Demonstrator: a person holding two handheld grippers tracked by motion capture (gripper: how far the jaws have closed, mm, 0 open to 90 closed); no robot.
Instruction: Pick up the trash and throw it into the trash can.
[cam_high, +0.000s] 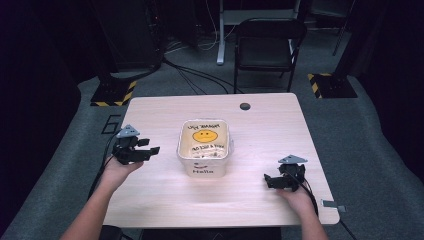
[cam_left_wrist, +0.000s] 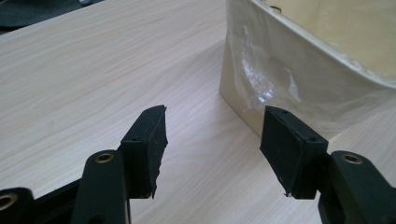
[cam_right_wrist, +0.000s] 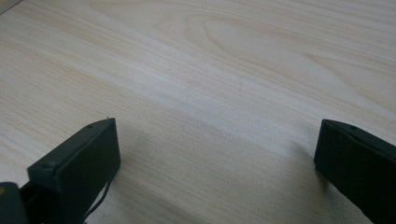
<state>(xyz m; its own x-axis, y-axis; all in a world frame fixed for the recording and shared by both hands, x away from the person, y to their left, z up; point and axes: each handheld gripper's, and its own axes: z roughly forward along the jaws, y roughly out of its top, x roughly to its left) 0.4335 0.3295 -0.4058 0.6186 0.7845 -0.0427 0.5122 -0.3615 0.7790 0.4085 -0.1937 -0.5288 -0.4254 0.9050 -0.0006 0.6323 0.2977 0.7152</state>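
Wooden table (cam_high: 165, 195): left tool (cam_high: 148, 146), right tool (cam_high: 270, 180) flank tub (cam_high: 204, 159), both agape, empty.

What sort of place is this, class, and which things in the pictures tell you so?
Probably a lab or recording workspace, not a home. A plain wooden table stands on grey carpet, with hazard-striped stand bases and loose cables on the floor behind it, and a person holds a gripper in each hand: left gripper, right gripper.

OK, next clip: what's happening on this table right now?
A person holds a claw in each hand at a wooden table. A cream tub with a smiley face sits mid-table. The left claw, open, points at the tub's side without touching it. The right claw, open, holds nothing.
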